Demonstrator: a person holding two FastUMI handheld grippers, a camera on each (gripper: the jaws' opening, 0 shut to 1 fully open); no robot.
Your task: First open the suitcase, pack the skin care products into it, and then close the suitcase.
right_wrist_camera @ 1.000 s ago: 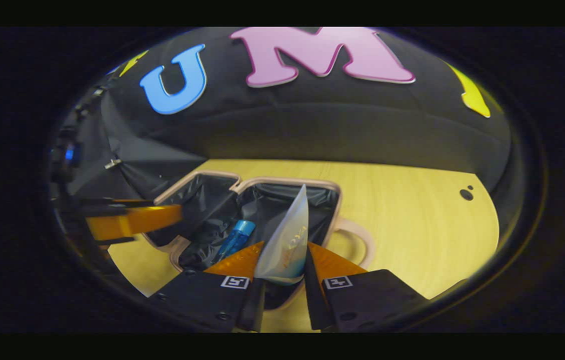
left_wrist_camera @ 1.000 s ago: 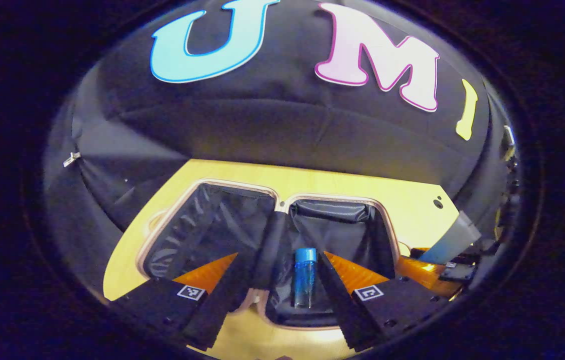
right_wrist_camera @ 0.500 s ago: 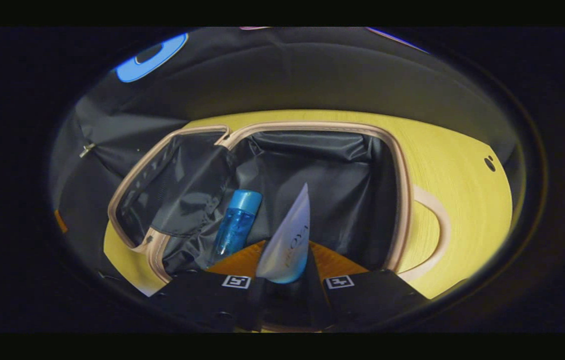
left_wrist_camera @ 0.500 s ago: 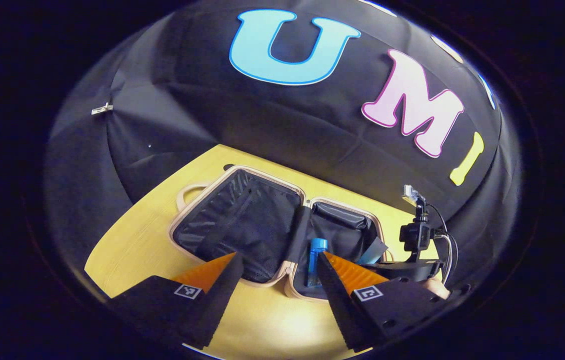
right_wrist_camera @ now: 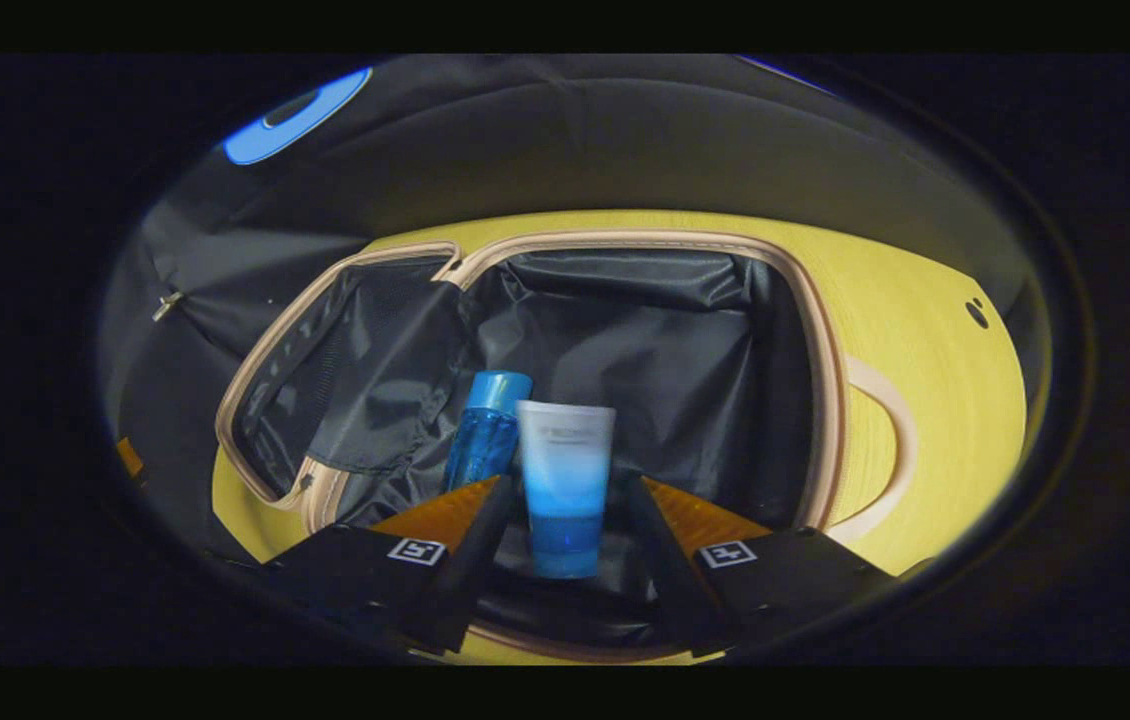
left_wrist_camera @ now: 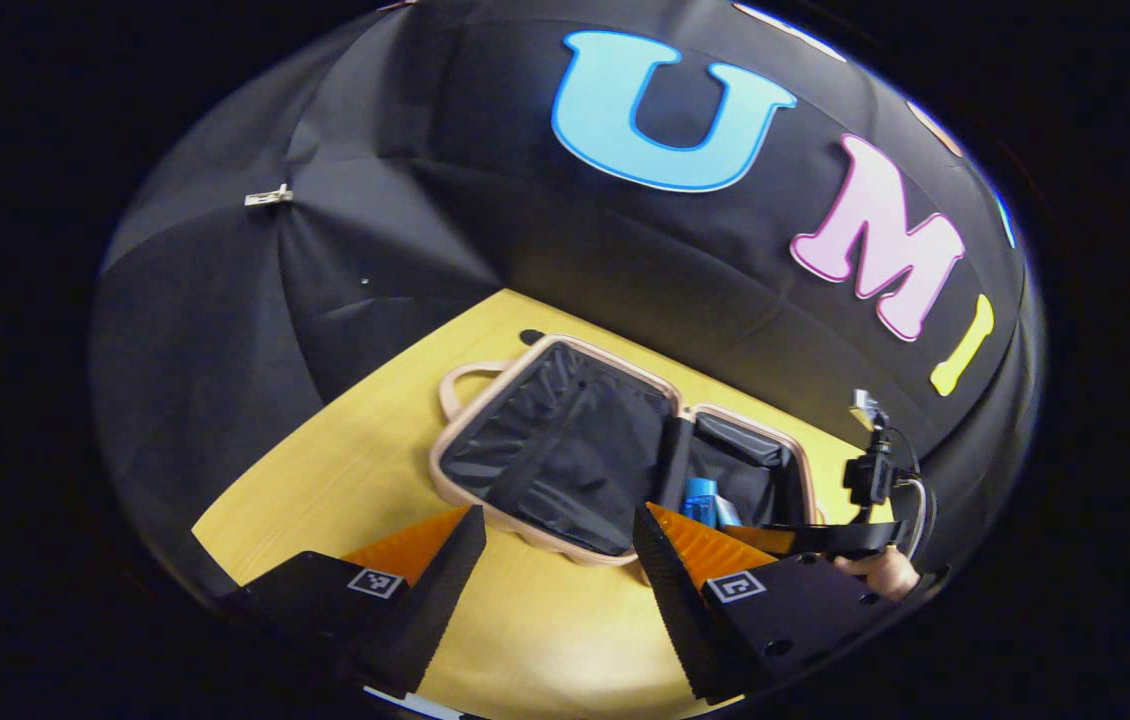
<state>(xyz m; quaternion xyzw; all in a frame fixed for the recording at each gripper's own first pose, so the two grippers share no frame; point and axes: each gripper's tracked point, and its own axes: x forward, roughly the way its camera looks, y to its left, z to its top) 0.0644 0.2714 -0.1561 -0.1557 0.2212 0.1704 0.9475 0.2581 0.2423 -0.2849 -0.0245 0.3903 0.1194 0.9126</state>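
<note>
The tube (right_wrist_camera: 565,480), clamped half a second ago, is now released by the right gripper (right_wrist_camera: 565,540), whose fingers are spread and empty. It is laid beside the blue bottle (right_wrist_camera: 487,435) inside the open suitcase (right_wrist_camera: 805,330). The left gripper (left_wrist_camera: 555,570) is held wide, empty, withdrawn. Closing is judged next.

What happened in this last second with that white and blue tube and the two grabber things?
The right hand-held gripper lowered the tube into the open suitcase and opened, leaving it flat beside the blue bottle. The left hand-held gripper drew back from the suitcase, open with nothing in it. The bottle and suitcase stayed put.
</note>
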